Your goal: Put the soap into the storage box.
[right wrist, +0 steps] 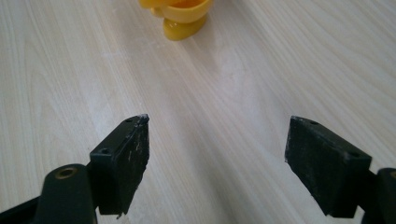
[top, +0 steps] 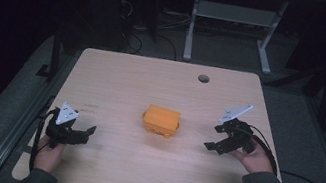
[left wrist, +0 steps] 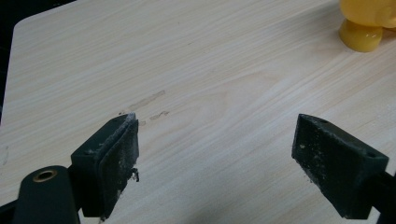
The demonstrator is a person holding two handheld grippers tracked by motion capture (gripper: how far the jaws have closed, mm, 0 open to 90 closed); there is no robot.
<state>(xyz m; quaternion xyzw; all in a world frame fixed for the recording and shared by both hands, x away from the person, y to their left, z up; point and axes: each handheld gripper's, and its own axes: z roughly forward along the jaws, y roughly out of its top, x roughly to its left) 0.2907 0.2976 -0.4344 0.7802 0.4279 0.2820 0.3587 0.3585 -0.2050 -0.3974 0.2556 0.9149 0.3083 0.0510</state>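
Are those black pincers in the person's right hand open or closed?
Open. The right gripper has its two black jaws wide apart, bare wooden table between them, gripping nothing.

An orange boxy plastic object (top: 161, 120) with rounded corners lies near the middle of the wooden table (top: 122, 79). It rests flat, slightly turned, with short round feet underneath.
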